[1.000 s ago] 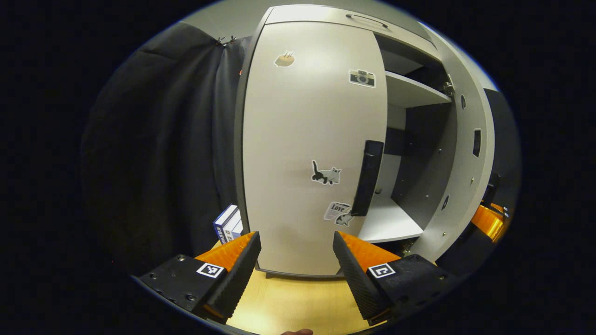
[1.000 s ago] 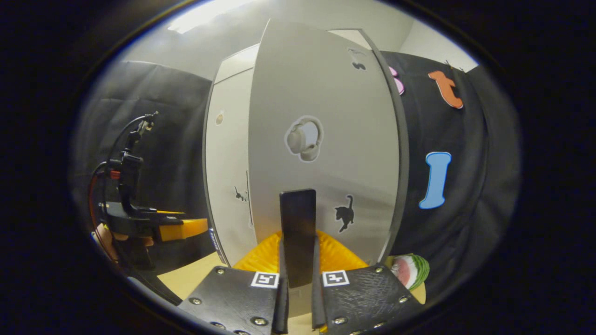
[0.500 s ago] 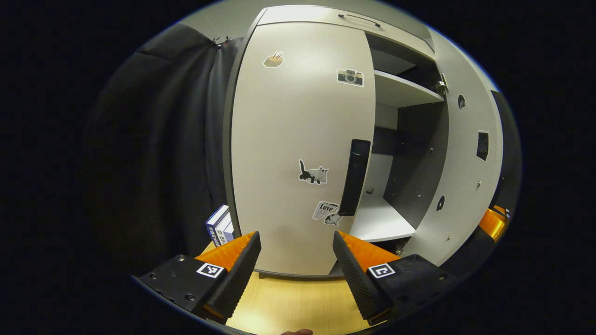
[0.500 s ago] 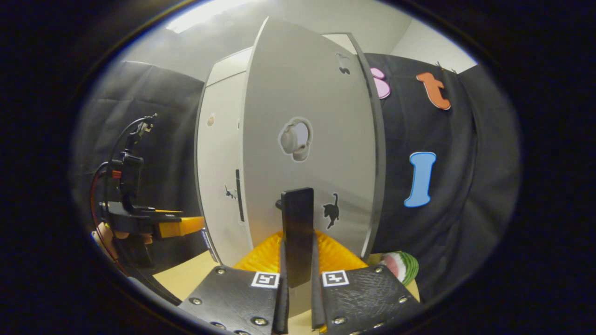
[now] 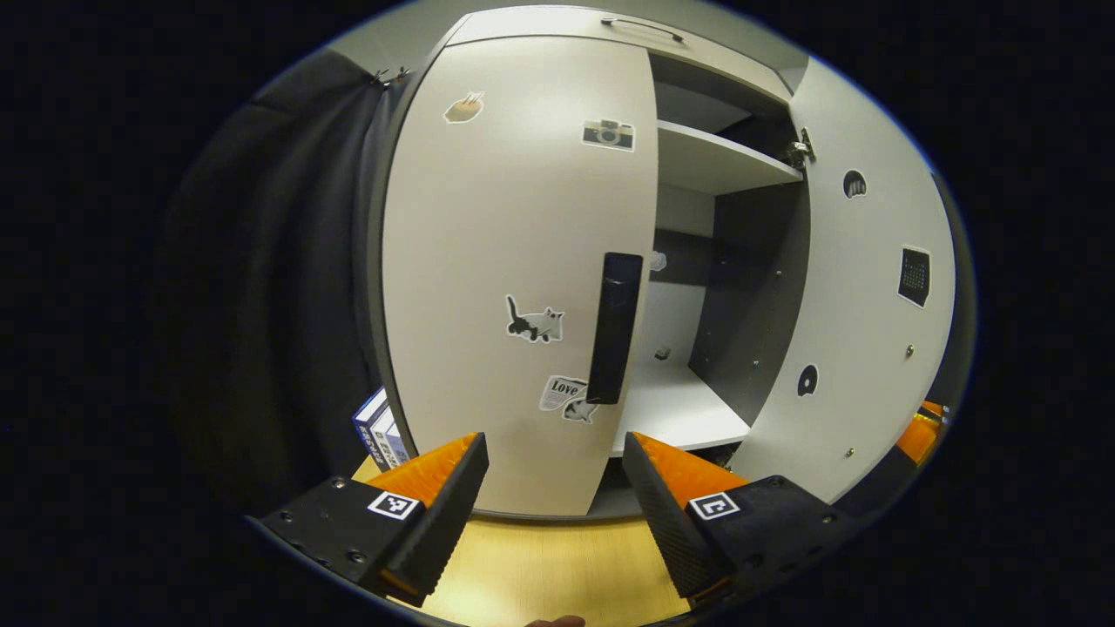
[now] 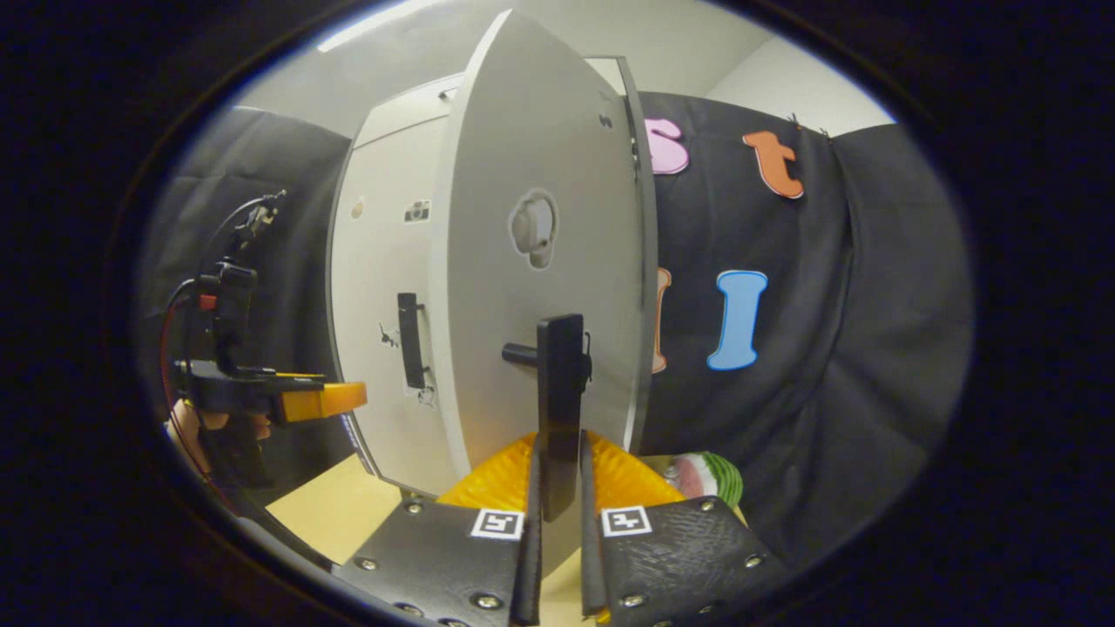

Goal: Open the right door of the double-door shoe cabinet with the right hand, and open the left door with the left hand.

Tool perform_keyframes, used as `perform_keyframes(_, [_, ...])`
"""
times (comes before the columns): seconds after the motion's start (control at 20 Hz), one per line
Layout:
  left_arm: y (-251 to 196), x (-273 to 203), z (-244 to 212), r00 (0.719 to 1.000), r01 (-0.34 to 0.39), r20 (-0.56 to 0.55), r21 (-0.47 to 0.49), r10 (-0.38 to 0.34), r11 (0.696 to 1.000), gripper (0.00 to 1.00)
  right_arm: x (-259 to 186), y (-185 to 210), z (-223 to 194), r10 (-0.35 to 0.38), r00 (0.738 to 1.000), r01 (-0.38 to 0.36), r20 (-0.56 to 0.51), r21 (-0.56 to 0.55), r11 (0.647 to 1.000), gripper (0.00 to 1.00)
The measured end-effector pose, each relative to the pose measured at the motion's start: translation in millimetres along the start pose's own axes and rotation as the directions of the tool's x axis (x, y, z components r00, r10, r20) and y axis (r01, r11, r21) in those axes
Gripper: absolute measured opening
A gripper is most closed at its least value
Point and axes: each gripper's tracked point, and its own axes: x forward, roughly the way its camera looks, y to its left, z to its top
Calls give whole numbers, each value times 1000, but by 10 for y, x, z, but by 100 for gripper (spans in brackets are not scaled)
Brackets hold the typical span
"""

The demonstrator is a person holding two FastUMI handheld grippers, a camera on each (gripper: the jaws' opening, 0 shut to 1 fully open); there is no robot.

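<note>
- right gripper, bottom centre of the right gripper view, is clamped on the black bar handle of the pale grey right door, which is swung wide open
- left gripper, bottom of the left gripper view, has its fingers spread apart, touching nothing
- flat grey left door with animal stickers sits closed at centre, its black vertical handle just above the fingers
- white shelves visible inside, upper right
</note>
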Motion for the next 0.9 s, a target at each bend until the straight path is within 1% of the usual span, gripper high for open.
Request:
perform_keyframes(0.1, [-33, 55, 69, 1000, -1, 22, 9, 0, 1000, 97, -36, -127, -13, -43, 999, 42, 6, 27, 999, 18])
perform_keyframes(0.2, [-67, 131, 127, 999, 4, 40, 9, -4, 1000, 96, -46, -299, -44, -94, 996, 94, -1, 20, 995, 18])
perform_keyframes(0.25, [-83, 176, 157, 999, 5, 47, 6, -6, 1000, 97, -65, -357, -57, -107, 994, 107, -3, 19, 994, 18])
perform_keyframes(0.3, [-99, 227, 178, 999, 5, 49, 5, -5, 1000, 97, -51, -507, -33, -156, 988, 156, 13, 5, 988, 18])
perform_keyframes(0.35, [-126, 268, 205, 999, 9, 54, 8, -9, 1000, 97, -96, -672, -11, -206, 978, 206, 17, -2, 978, 11])
perform_keyframes(0.4, [-151, 313, 239, 998, 12, 62, 14, -12, 1000, 97, -94, -822, -17, -224, 975, 223, 19, 14, 975, 4])
perform_keyframes(0.45, [-183, 359, 266, 997, 16, 69, 23, -18, 1000, 97, -78, -868, -34, -203, 979, 202, 11, 78, 976, 4])
perform_keyframes(0.5, [-220, 402, 283, 997, 23, 71, 34, -25, 999, 97, -86, -848, -36, -167, 986, 164, 14, 136, 977, 4])
perform_keyframes(0.55, [-265, 449, 301, 997, 30, 75, 43, -33, 999, 97, -85, -825, -36, -144, 989, 139, 17, 178, 974, 4])
perform_keyframes(0.6, [-304, 497, 319, 996, 35, 77, 51, -39, 998, 97, -86, -835, -47, -136, 990, 129, 24, 197, 972, 4])
perform_keyframes(0.9, [-455, 809, 393, 996, 32, 85, 57, -37, 998, 97, -98, -865, -48, -141, 989, 132, 37, 191, 973, 4])
